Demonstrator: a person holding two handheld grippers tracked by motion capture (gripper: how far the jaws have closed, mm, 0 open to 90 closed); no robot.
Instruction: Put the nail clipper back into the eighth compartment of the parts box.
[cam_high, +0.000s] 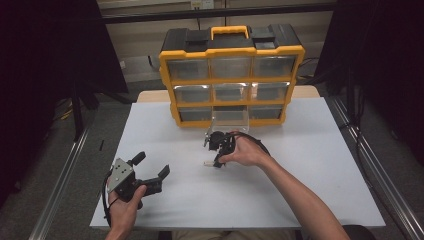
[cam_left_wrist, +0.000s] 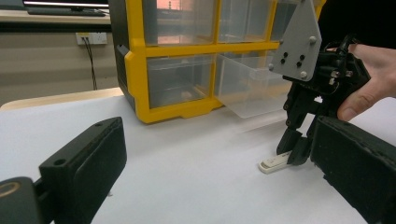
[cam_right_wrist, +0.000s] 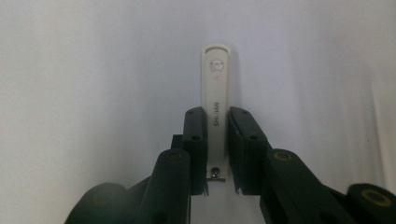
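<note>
A slim white nail clipper (cam_right_wrist: 216, 74) lies flat on the white table, its metal pin toward the camera. My right gripper (cam_right_wrist: 217, 115) is shut on it, one pad pressed against each long side. In the high view the right gripper (cam_high: 216, 161) points down at the table's middle, and the white nail clipper (cam_high: 206, 162) sticks out to its left. The left gripper view shows the nail clipper (cam_left_wrist: 275, 162) resting on the table under the right gripper (cam_left_wrist: 296, 150). My left gripper (cam_high: 152, 165) is held open near the front left, nothing between its jaws (cam_left_wrist: 219, 163).
A yellow and black drawer organizer (cam_high: 231, 75) stands at the back of the table. Its bottom middle clear drawer (cam_high: 230, 119) is pulled out toward me, just behind the right gripper. The white table (cam_high: 310, 175) drops off at the front and sides.
</note>
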